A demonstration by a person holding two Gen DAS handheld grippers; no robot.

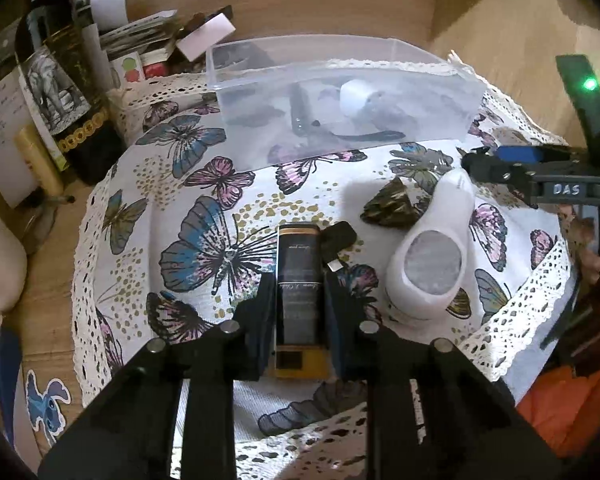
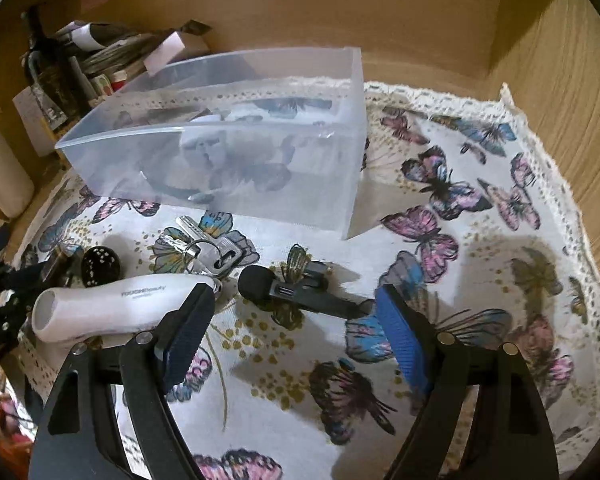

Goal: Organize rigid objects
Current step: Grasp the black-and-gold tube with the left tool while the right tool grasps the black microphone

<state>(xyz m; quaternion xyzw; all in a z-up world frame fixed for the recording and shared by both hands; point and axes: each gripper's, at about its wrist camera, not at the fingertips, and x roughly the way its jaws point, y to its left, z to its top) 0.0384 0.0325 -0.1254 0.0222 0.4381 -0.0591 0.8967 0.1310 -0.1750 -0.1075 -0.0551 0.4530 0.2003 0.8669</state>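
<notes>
While the left gripper [image 1: 300, 300] clamps a black-and-gold box [image 1: 299, 280], the right gripper [image 2: 292, 320] gapes wide, holding nothing. At its 12 o'clock lies a black microphone [image 2: 284, 290].

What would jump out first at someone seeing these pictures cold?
Probably the butterfly tablecloth covering the table, and the clear plastic bin at its far side with a few things already inside. Next, the left gripper shut on a black-and-gold box near the cloth's front edge. The right gripper is open above the cloth, between a white handheld device and a small black clip-on microphone.
</notes>
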